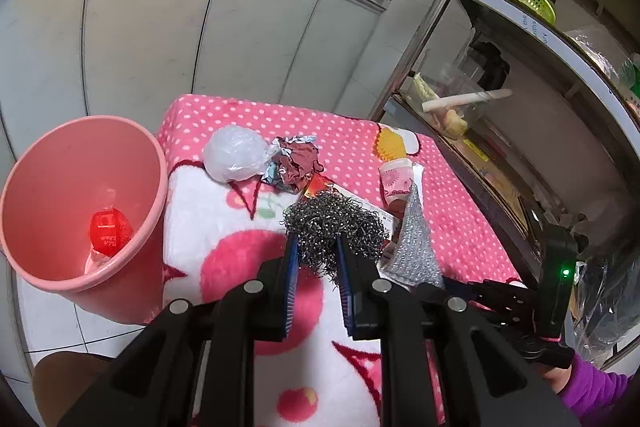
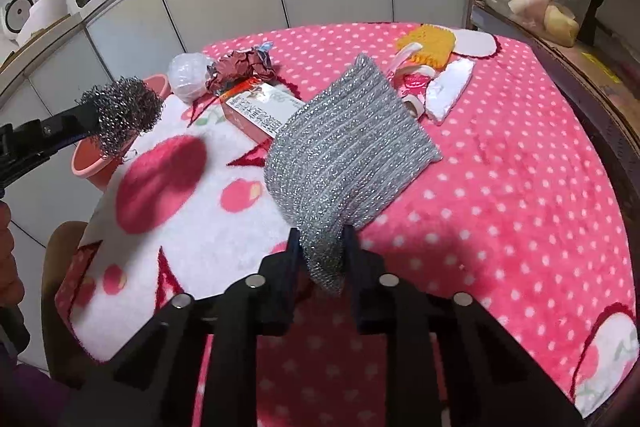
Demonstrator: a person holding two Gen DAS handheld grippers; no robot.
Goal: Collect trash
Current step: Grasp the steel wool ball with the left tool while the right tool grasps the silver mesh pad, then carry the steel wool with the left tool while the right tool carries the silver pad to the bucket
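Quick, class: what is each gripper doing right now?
Left gripper: closed on the steel wool ball.
Right gripper: closed on the silver scrub cloth.

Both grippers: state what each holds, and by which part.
Left gripper clamps the steel wool ball by its near lower side. Right gripper pinches the silver scouring cloth by its near corner.

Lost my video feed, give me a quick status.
Left gripper shut on steel wool. Right gripper shut on silver scouring cloth. Pink bin open, nothing blocking.
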